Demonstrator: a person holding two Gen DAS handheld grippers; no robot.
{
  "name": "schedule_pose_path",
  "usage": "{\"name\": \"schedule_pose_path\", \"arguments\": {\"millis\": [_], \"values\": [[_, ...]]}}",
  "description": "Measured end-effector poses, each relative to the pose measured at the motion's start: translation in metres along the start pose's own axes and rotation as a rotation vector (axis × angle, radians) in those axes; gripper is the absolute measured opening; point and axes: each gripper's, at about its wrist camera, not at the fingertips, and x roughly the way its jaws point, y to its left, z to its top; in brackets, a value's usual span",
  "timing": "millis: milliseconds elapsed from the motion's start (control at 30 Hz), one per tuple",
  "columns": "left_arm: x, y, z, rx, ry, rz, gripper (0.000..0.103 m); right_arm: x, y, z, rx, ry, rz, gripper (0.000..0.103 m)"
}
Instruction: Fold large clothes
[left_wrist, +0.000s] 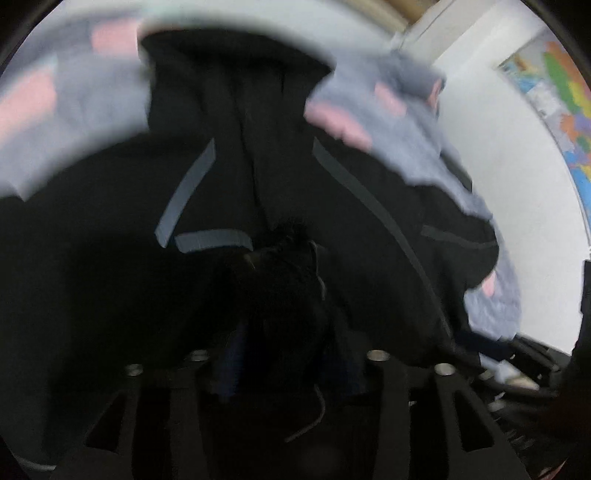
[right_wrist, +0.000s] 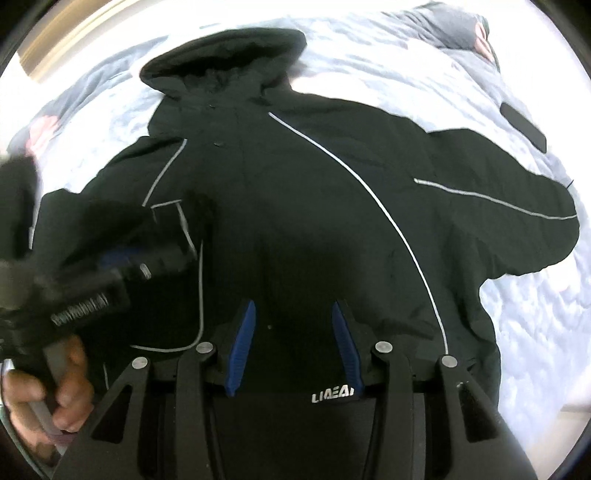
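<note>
Bed (right_wrist: 424, 85), grey-pink duvet: black hooded jacket (right_wrist: 295, 192) spread flat mid-bed, sleeves out, unfolded; folding all ahead. Right gripper (right_wrist: 291, 332) part-open, empty, above hem. Left gripper (right_wrist: 162, 254) blurred, grip indeterminate.

The jacket (right_wrist: 295, 206) is spread flat on the bedding (right_wrist: 369, 62), hood (right_wrist: 225, 55) at the far end, one sleeve (right_wrist: 498, 221) thrown out to the right. A flat slab-like thing (right_wrist: 522, 125) is left on the bedding just beyond that sleeve. The left gripper (right_wrist: 162, 254) is held over the jacket's left chest, the right gripper (right_wrist: 293, 343) over the lower middle.
</note>
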Motion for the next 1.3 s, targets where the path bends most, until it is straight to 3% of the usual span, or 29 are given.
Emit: {"name": "schedule_pose_path", "arguments": {"millis": [67,167,333,400,467,600,733,800,833,867,933,1033,1200,1300], "values": [[0.012,0.015,-0.008,-0.046,0.048,-0.08,0.054,0.006,-0.004,0.003,0.006,0.013,0.023,0.054],[-0.003,0.024,-0.017,-0.092,0.05,-0.128,0.055,0.01,-0.001,0.007,0.007,0.019,0.093,0.066],[-0.052,0.033,-0.036,-0.131,-0.027,-0.16,0.071,0.017,0.019,0.018,-0.012,0.03,0.238,0.074],[-0.069,0.042,-0.04,-0.154,-0.053,-0.15,0.071,0.027,0.026,0.022,-0.003,0.051,0.295,0.074],[-0.082,0.049,-0.041,-0.174,-0.065,-0.131,0.071,0.038,0.029,0.024,0.021,0.082,0.291,0.074],[-0.099,0.059,-0.045,-0.187,-0.093,-0.054,0.071,0.062,0.021,0.023,0.159,0.164,0.371,0.077],[-0.107,0.064,-0.045,-0.194,-0.102,-0.034,0.071,0.088,0.018,0.022,0.259,0.213,0.428,0.08],[-0.111,0.065,-0.043,-0.187,-0.107,-0.023,0.071,0.097,0.023,0.025,0.268,0.231,0.465,0.073],[-0.114,0.063,-0.041,-0.18,-0.114,-0.011,0.071,0.096,0.026,0.027,0.252,0.225,0.472,0.049],[-0.114,0.062,-0.04,-0.175,-0.121,-0.005,0.071,0.092,0.031,0.029,0.217,0.216,0.448,0.041],[-0.118,0.059,-0.036,-0.169,-0.138,0.002,0.071,0.076,0.038,0.034,0.159,0.169,0.426,0.035],[-0.127,0.055,-0.027,-0.163,-0.167,-0.002,0.071,0.036,0.026,0.044,0.124,0.057,0.381,0.034],[-0.127,0.041,-0.007,-0.108,-0.206,0.013,0.071,-0.025,-0.047,0.067,0.176,-0.124,0.236,0.034],[-0.101,0.036,0.006,-0.087,-0.179,0.011,0.071,-0.03,-0.093,0.079,0.202,-0.165,0.106,0.034]]}}
